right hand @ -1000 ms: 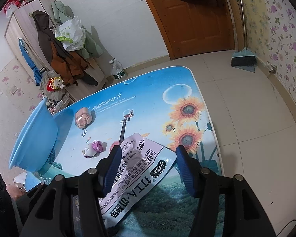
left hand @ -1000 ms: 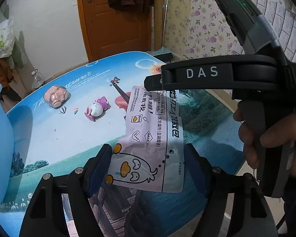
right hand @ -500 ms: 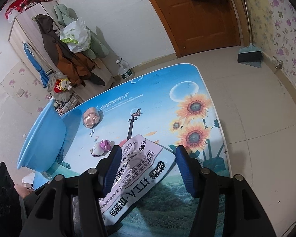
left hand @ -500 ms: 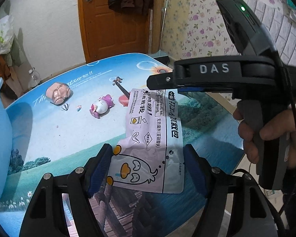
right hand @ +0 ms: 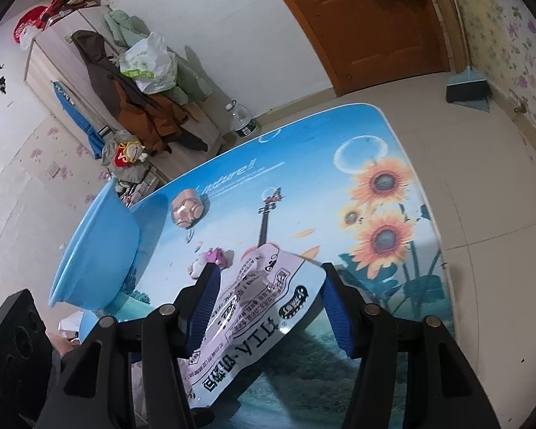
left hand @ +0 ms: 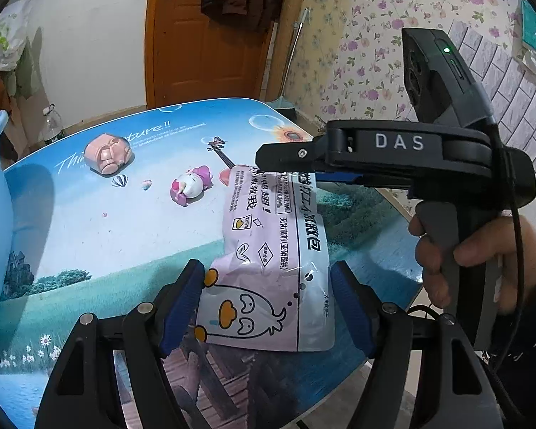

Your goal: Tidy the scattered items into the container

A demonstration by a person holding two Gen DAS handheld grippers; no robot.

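We see the desk [right hand: 382, 136] first, covered with a sky, sunflower and violin print. At its left edge stands the blue basin [right hand: 96, 250], tilted with its rim toward us in the right view, touching nothing else that we can make out.

Next in size is the pale snack bag [left hand: 268, 250], lying flat near the desk's near edge, its duck drawing toward the left camera. The left tool [left hand: 268, 307] straddles the duck end: its blue pads [left hand: 182, 304] stand about half spread, one on each side of the bag, the left pad right at the bag's edge, the right one a little apart. Whether the left pad presses we cannot tell.

The right tool [right hand: 268, 307], held by a hand [left hand: 471, 264], reaches over the bag's far end, also half spread. In its own view the bag lies between the fingers, with a gap at the right finger; we see no grip.

Beyond the bag lie the pink-and-white cat toy [left hand: 191, 186] and, farther off, the peach toy [left hand: 107, 152], well apart from the basin.
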